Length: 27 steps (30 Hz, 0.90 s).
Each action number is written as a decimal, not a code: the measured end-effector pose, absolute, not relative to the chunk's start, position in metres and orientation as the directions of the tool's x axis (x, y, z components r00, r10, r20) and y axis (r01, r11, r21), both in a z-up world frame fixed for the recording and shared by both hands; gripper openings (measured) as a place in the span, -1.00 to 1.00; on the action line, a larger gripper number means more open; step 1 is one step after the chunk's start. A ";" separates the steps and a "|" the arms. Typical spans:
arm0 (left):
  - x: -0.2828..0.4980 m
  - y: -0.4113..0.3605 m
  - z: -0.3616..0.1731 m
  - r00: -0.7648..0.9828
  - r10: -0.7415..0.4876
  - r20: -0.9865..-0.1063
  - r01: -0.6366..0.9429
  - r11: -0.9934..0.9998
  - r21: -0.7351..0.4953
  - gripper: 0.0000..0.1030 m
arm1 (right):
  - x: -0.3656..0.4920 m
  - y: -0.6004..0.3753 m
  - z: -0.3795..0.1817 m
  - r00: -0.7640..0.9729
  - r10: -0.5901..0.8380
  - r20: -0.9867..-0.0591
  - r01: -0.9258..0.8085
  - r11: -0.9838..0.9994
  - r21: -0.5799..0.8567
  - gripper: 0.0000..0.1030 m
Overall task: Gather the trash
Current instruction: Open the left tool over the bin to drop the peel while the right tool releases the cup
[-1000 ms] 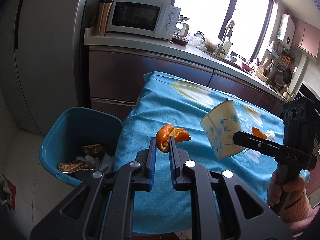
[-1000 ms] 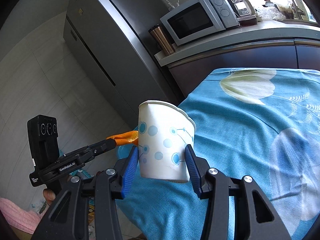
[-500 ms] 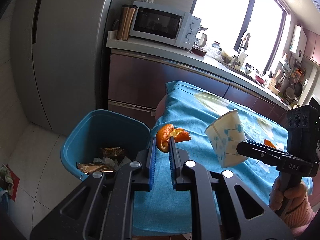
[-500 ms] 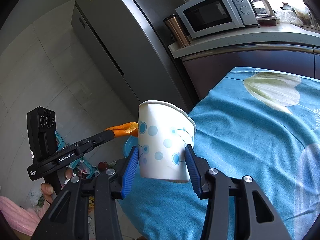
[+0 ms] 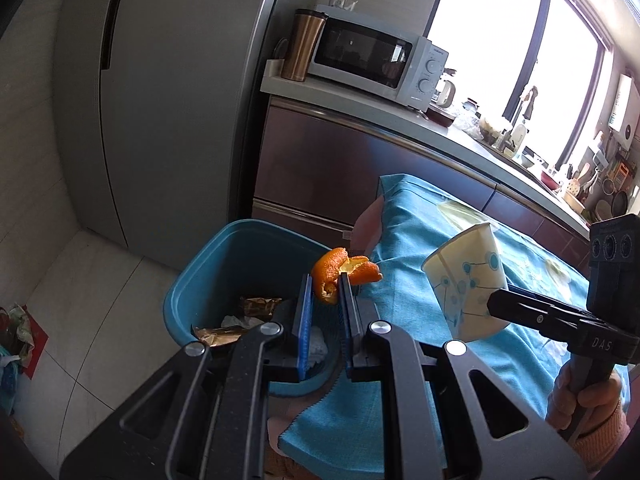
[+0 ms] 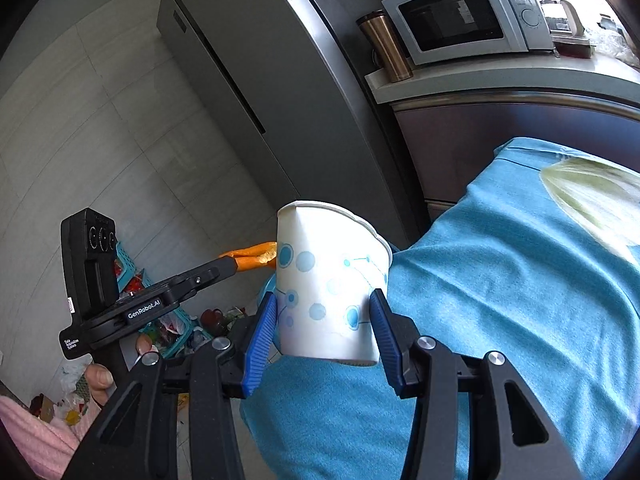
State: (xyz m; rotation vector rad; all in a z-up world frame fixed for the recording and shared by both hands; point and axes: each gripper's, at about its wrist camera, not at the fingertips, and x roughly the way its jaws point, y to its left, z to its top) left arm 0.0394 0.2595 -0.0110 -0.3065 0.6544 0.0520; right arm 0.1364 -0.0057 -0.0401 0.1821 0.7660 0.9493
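Note:
My left gripper (image 5: 325, 285) is shut on a curled piece of orange peel (image 5: 340, 270), held in the air over the near right rim of the blue trash bin (image 5: 208, 272). The bin stands on the floor beside the table and holds foil wrappers and crumpled paper. My right gripper (image 6: 324, 308) is shut on a white paper cup with blue dots (image 6: 328, 288), above the table's left edge. In the left wrist view the cup (image 5: 466, 280) hangs to the right of the peel. From the right wrist camera, the left gripper (image 6: 230, 266) and the orange peel (image 6: 256, 256) show left of the cup.
The table wears a blue cloth (image 5: 420, 248) with pale flower prints. Behind stand a grey fridge (image 5: 160, 100), a counter with a microwave (image 5: 372, 64) and a metal tumbler (image 5: 302, 50). Bags and a basket (image 6: 132, 276) lie on the floor at left.
Both grippers have swung left with their loads, away from the table's middle. The peel now hangs over the bin's rim, and the cup has reached the table's left edge.

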 end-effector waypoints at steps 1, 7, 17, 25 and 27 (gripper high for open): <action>0.040 0.262 -0.013 0.791 -0.045 -0.610 -0.150 0.952 -0.265 -0.75 | 0.138 -0.002 -0.041 0.341 0.789 -0.511 -0.667 0.587 0.460 -0.12; 0.047 0.275 -0.025 0.775 -0.031 -0.631 -0.181 0.946 -0.269 -0.75 | 0.148 0.022 -0.043 0.311 0.795 -0.521 -0.683 0.568 0.460 -0.12; 0.060 0.289 -0.045 0.753 -0.010 -0.658 -0.220 0.939 -0.265 -0.75 | 0.158 0.048 -0.050 0.289 0.783 -0.551 -0.679 0.573 0.459 -0.12; 0.079 0.294 -0.064 0.724 -0.001 -0.690 -0.253 0.930 -0.267 -0.75 | 0.176 0.074 -0.063 0.266 0.763 -0.589 -0.663 0.588 0.463 -0.12; 0.084 0.296 -0.069 0.719 0.000 -0.695 -0.260 0.927 -0.269 -0.75 | 0.180 0.080 -0.066 0.257 0.760 -0.597 -0.657 0.591 0.468 -0.11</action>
